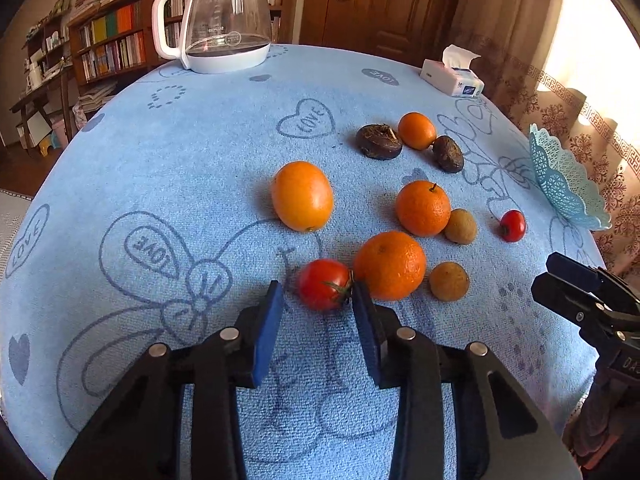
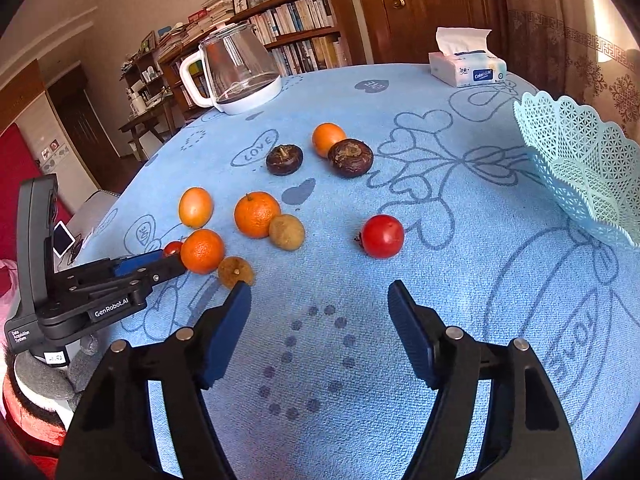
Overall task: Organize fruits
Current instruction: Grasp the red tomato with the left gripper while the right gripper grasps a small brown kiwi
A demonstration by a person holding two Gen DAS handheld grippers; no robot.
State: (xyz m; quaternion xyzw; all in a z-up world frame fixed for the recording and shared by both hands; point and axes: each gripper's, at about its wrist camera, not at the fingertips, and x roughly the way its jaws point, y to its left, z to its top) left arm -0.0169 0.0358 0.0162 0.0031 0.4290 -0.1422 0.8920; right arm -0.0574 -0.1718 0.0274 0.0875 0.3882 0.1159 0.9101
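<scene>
Left wrist view: left gripper [image 1: 317, 298] spread wide, nothing clamped yet. Near tomato [image 1: 324, 290] dead ahead btwn the fingertips, closer to the right-hand pad [image 1: 366, 322], which looks to be touching the stem side; clear gap on the other side. Big orange [image 1: 390, 265] pressed against the tomato's far right, so that pad sits in the seam btwn the two (tight fit, prob. the risk). Tomato roundish, stem pointing right toward the orange, no real long axis. Judged step: close on tomato, then carry right to the basket [image 1: 560, 178], tilted at the table's right edge, well apart. Other fruit scattered beyond: oval orange [image 1: 302, 196], stemmed orange [image 1: 423, 208], small red fruit [image 1: 513, 225].

Right wrist view: right gripper [image 2: 319, 306] also wide apart, empty, hovering over bare cloth [image 2: 440, 280]. Small red fruit [image 2: 382, 237] straight ahead of it, apart from the tips; basket [image 2: 580, 168] near on its right, so right hand the nearer one for both. Left gripper [image 2: 132, 270] seen side-on at left, low on the cloth.

Shown here, not in the left view: near tomato [image 2: 173, 247] almost hidden behind the left gripper's fingers and the big orange [image 2: 202, 251]; basket's inside, no fruit visible in the part in view. Left view alone shows the pad-to-tomato fit.
</scene>
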